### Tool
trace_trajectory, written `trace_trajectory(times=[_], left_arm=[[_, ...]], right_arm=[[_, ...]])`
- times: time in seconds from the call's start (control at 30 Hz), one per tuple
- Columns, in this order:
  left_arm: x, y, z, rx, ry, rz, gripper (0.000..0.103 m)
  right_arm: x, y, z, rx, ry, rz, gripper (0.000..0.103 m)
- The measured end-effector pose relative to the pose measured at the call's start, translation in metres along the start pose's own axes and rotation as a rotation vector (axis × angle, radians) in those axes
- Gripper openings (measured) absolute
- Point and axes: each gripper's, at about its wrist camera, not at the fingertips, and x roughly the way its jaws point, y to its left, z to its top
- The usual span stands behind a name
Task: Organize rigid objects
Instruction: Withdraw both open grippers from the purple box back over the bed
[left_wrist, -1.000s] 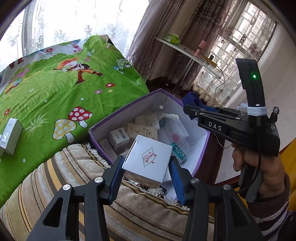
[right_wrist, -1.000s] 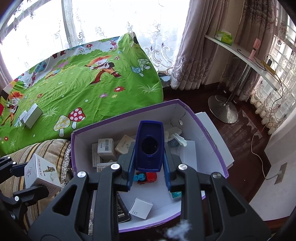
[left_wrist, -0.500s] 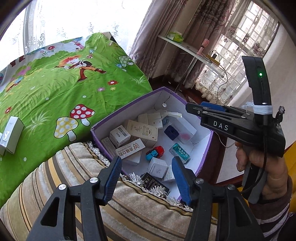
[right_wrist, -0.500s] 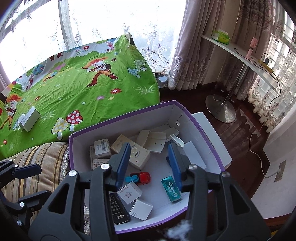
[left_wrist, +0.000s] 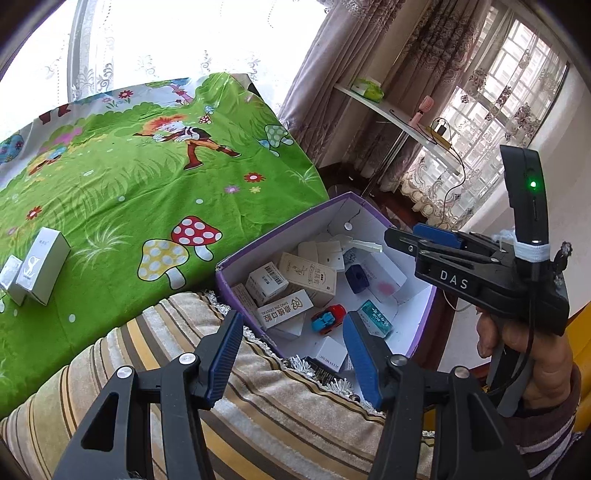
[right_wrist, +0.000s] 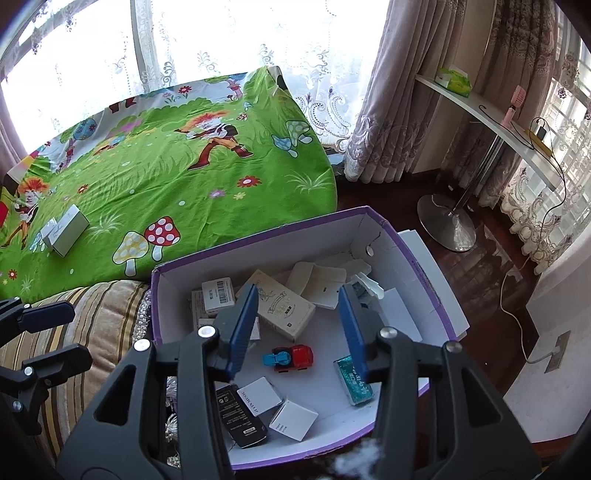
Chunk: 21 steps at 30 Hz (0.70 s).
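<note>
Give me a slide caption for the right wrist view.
Open right tongs above a purple-rimmed box of small cartons and a toy car.

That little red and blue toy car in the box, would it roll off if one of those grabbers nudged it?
Probably. The toy car seems to sit on wheels on the smooth white floor of the purple-edged box, so a nudge may send it rolling. It looks like hard plastic, likely stiff and light. Its rounded red body might slip between flat pads.
</note>
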Motion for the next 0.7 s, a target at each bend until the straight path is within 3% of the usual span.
trace_trajectory(times=[0.7], left_arm=[[-0.020, 0.086, 0.007, -0.066, -0.002, 0.102, 0.057]], right_arm=[[0.023, 0.062, 0.015, -0.103, 0.049, 0.060, 0.056]])
